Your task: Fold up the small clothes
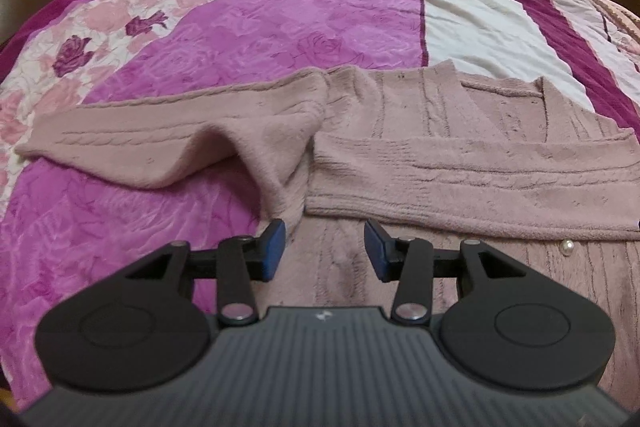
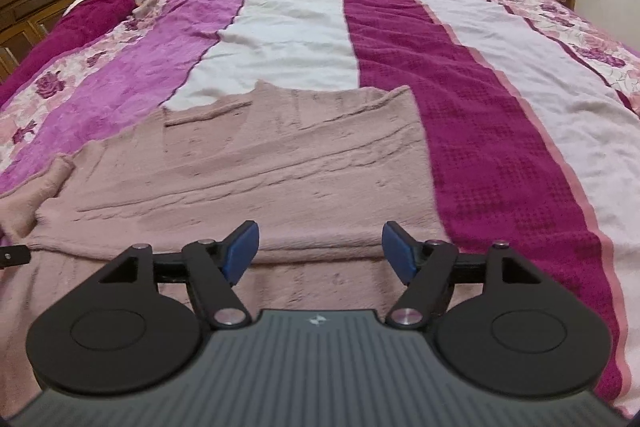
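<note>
Both sets of jaws released and empty, left gripper (image 1: 325, 247) and right gripper (image 2: 319, 251) over the pink cardigan (image 1: 460, 155) flat on the bed (image 2: 460, 67), and that loose left sleeve (image 1: 160, 143) could drag everything askew if snatched carelessly.
</note>
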Action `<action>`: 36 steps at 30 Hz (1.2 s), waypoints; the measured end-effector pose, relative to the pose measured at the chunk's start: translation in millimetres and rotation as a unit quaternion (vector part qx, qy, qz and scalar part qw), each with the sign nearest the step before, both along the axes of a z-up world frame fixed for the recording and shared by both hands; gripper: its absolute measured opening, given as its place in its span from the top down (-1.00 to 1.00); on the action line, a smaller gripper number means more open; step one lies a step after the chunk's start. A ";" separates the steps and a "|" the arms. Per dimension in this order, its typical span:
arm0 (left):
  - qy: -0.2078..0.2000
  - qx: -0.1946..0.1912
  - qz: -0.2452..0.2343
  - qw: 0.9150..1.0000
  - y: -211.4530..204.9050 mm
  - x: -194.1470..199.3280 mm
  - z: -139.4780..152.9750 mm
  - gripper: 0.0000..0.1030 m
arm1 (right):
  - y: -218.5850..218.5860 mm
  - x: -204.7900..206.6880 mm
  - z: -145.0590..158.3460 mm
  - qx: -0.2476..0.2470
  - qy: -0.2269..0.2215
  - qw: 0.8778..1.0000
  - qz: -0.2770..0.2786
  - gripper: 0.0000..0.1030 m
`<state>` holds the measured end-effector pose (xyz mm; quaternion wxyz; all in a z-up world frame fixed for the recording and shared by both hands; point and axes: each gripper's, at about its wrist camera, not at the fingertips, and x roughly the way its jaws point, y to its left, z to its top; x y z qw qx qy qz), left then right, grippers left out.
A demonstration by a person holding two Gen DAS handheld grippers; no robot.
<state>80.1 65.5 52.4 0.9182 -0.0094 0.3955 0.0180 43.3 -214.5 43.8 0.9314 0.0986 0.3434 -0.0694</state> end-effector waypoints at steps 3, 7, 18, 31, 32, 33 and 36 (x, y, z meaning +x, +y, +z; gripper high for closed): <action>0.005 -0.001 0.007 1.000 5.8 -3.4 2.5 0.12 | 10.8 -1.4 5.1 -0.004 0.002 1.000 0.013 -0.47; 0.012 -0.005 0.022 1.000 17.6 -7.4 4.6 0.11 | 25.6 -2.1 11.6 -0.009 0.003 0.999 0.031 -0.51; 0.028 -0.011 0.082 0.996 73.0 -12.4 11.3 0.12 | 77.6 6.6 8.4 -0.005 0.054 0.995 0.081 -0.54; 0.036 0.002 0.186 0.982 163.2 8.0 14.5 0.11 | 135.6 2.4 8.1 -0.002 0.061 0.988 0.141 -0.58; 0.039 0.001 0.193 0.980 168.2 10.9 13.5 0.11 | 138.0 2.1 7.0 -0.004 0.063 0.988 0.143 -0.59; 0.041 -0.004 0.198 0.979 172.7 13.6 12.6 0.11 | 140.7 1.7 6.2 -0.005 0.066 0.987 0.145 -0.59; 0.046 -0.024 0.205 0.977 182.6 21.0 9.5 0.10 | 143.6 1.6 2.6 -0.005 0.070 0.987 0.146 -0.60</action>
